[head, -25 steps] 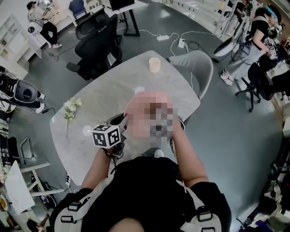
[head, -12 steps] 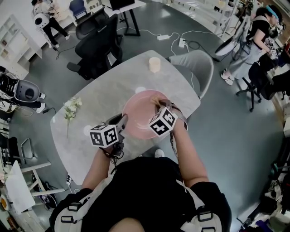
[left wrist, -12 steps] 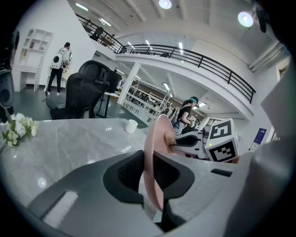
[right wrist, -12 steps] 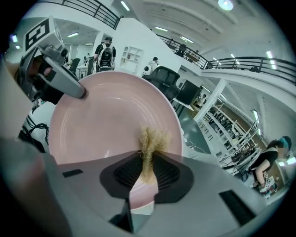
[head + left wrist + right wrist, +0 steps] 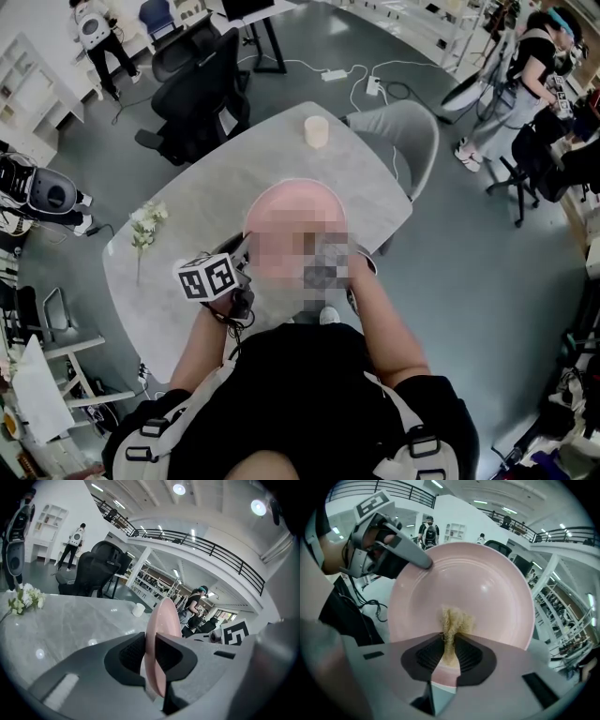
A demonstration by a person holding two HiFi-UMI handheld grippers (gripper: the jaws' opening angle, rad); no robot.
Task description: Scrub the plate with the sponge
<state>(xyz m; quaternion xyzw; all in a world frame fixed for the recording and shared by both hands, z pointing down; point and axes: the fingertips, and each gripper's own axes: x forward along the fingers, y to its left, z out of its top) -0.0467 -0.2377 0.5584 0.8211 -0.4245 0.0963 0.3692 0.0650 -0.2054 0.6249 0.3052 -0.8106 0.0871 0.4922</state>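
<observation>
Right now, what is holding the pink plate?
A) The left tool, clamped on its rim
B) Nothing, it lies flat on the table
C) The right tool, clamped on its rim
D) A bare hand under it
A: in the left gripper view the left tool is shut on the rim of the plate, which stands on edge, while the right tool holds the sponge against the plate's face.
</observation>
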